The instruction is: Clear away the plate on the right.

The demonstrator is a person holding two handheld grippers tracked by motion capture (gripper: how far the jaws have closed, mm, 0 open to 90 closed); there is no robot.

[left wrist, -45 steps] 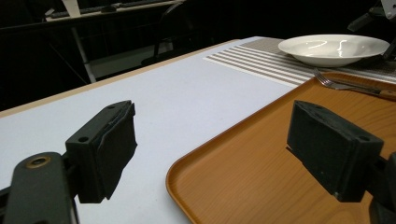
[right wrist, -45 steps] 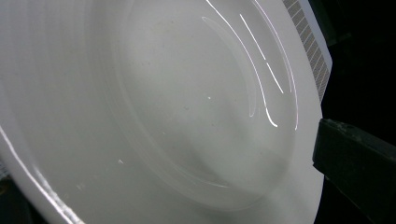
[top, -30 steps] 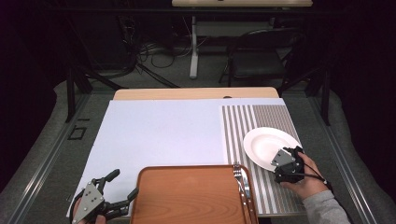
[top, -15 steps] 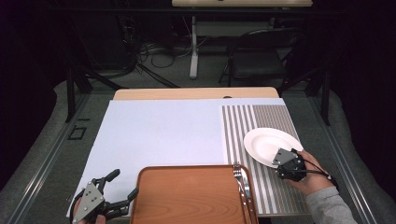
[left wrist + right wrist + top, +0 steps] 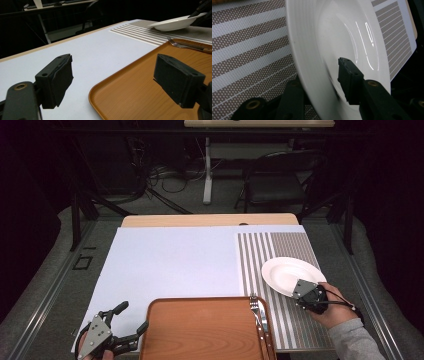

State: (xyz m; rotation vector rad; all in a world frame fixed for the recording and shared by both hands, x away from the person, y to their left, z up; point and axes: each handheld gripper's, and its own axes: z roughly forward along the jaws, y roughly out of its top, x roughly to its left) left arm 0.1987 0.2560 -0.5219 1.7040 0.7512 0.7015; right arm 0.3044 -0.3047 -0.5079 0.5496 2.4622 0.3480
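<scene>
R gripper [image 5: 299, 290] jaws just closed on white plate [image 5: 290, 274] near rim; plate round, no long axis, face-up on striped mat [image 5: 272, 251]. L gripper [image 5: 131, 325] jaws wide, nothing held.

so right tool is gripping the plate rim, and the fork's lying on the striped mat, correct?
Not quite. The right tool does grip the plate rim, but the fork lies on the tray, along its right edge, as the high view shows.
</scene>
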